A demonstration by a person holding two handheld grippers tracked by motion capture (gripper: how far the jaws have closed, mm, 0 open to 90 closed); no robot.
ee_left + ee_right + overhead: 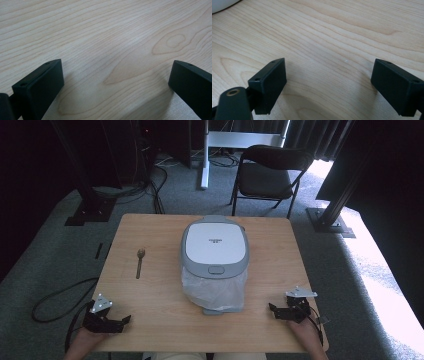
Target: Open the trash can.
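Nothing begun: left gripper (122,322) at 7 o'clock and right gripper (274,311) at 5 o'clock rest on the table (155,300), jaws apart and empty, lidded bin (215,251) and spoon (140,262) untouched.

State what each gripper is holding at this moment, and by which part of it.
Nothing is held. The left gripper and the right gripper both have jaws wide apart over bare table, well short of the lidded bin.

High view: a short dark marking sits at the centre of the white lid (215,242) of the grey bin, too small to read. No other text or label is legible.
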